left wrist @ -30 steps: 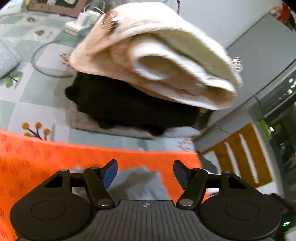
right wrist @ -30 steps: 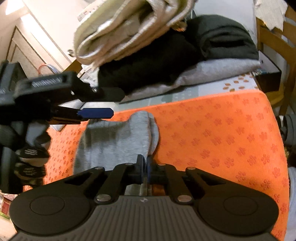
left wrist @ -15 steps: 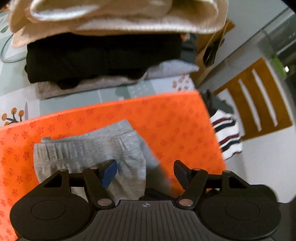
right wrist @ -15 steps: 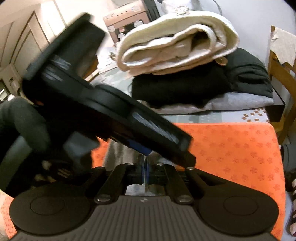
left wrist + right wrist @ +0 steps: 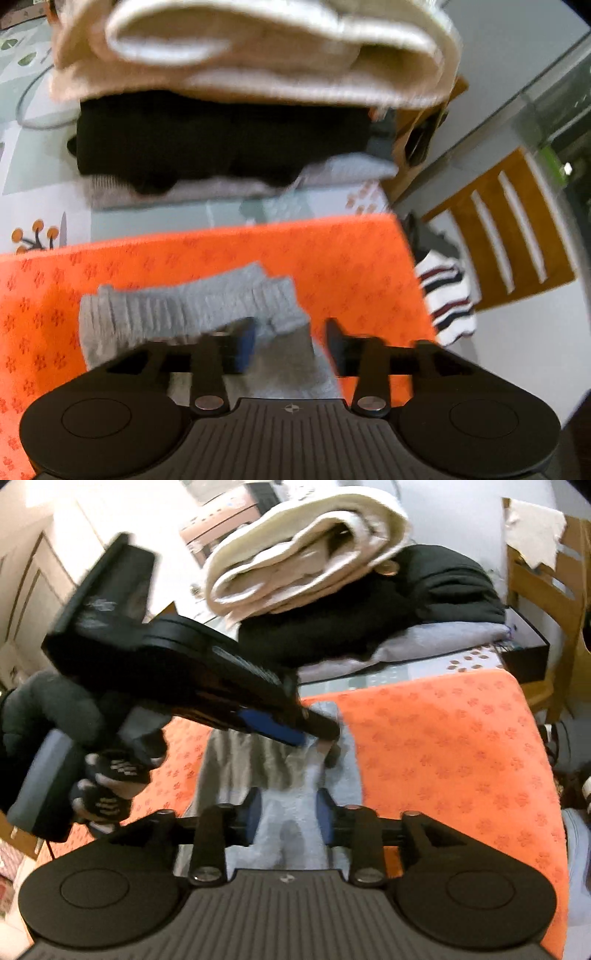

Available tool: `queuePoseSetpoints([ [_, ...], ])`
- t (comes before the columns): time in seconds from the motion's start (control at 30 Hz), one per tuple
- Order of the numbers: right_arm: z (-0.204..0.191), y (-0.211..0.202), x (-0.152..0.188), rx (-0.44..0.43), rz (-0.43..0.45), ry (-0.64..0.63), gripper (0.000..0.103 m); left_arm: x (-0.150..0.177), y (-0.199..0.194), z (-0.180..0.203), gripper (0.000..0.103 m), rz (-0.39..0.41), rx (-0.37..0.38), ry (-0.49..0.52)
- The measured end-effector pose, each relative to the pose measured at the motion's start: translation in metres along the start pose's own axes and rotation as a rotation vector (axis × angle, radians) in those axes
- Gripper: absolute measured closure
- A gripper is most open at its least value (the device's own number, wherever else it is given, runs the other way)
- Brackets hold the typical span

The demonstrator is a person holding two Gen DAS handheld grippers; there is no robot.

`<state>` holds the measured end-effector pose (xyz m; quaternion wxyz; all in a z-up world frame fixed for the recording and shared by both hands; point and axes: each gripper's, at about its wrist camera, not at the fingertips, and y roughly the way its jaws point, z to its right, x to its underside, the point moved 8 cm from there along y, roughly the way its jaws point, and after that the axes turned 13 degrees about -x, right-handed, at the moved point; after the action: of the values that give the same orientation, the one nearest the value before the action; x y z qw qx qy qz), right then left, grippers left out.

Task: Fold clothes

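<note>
Between opening right claw (image 5: 289,810) pads, grey garment (image 5: 295,834)

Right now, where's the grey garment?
The grey garment lies on the orange mat, just ahead of both grippers in both wrist views, with the stack of folded clothes behind it.

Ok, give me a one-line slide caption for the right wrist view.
Right hand-held gripper opening over a grey garment on the orange mat while the left hand-held gripper closes in.

No legible text, label, brand or number; white marks on the left gripper (image 5: 317,734) body are blurred.
</note>
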<state>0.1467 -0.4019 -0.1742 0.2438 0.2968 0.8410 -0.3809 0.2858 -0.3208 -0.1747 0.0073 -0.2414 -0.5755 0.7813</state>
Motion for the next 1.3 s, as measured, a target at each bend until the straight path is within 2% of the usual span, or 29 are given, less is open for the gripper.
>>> queuePoseSetpoints([
  [0.07, 0.007, 0.004, -0.006, -0.023, 0.011, 0.027, 0.043, -0.005, -0.008, 0.001, 0.052, 0.033, 0.014, -0.004],
  [0.27, 0.031, 0.038, -0.029, -0.036, -0.013, 0.053, 0.045, -0.008, -0.032, -0.015, 0.052, 0.085, -0.001, -0.017],
  [0.33, 0.039, 0.049, -0.034, -0.045, -0.035, 0.056, 0.055, -0.004, -0.037, -0.024, 0.052, 0.091, 0.0, -0.022],
  [0.37, 0.041, 0.053, -0.035, -0.047, -0.044, 0.055, 0.08, -0.002, -0.039, -0.027, 0.052, 0.097, -0.005, -0.013],
  [0.4, 0.043, 0.056, -0.037, -0.048, -0.052, 0.051, 0.099, 0.0, -0.041, -0.03, 0.053, 0.103, -0.009, -0.004],
  [0.53, 0.038, 0.055, -0.054, -0.054, -0.029, 0.005, 0.1, 0.006, -0.045, -0.033, 0.056, 0.169, -0.067, 0.143],
  [0.63, 0.036, 0.064, -0.065, -0.044, -0.055, -0.034, 0.1, 0.007, -0.04, -0.029, 0.062, 0.204, -0.087, 0.256],
  [0.77, 0.049, 0.081, -0.053, -0.023, -0.127, -0.031, 0.1, 0.007, -0.018, -0.021, 0.078, 0.2, -0.088, 0.338],
  [0.8, 0.051, 0.081, -0.051, -0.021, -0.127, -0.025, 0.1, 0.007, -0.011, -0.019, 0.079, 0.199, -0.101, 0.356],
  [0.93, 0.054, 0.078, -0.05, -0.011, -0.12, -0.028, 0.1, 0.007, 0.011, -0.015, 0.081, 0.192, -0.136, 0.393],
  [1.03, 0.054, 0.073, -0.051, -0.014, -0.107, -0.028, 0.09, 0.003, 0.017, -0.013, 0.081, 0.212, -0.159, 0.401],
  [1.1, 0.053, 0.061, -0.053, -0.007, -0.083, -0.021, 0.069, 0.001, 0.018, -0.013, 0.081, 0.213, -0.169, 0.402],
  [1.17, 0.052, 0.044, -0.05, -0.007, -0.064, -0.004, 0.062, 0.0, 0.02, -0.013, 0.081, 0.217, -0.177, 0.403],
  [1.23, 0.051, 0.027, -0.042, -0.021, -0.057, 0.023, 0.06, -0.001, 0.022, -0.014, 0.081, 0.22, -0.181, 0.396],
  [1.3, 0.049, 0.012, -0.028, -0.03, -0.067, 0.049, 0.052, -0.001, 0.022, -0.014, 0.081, 0.224, -0.185, 0.393],
])
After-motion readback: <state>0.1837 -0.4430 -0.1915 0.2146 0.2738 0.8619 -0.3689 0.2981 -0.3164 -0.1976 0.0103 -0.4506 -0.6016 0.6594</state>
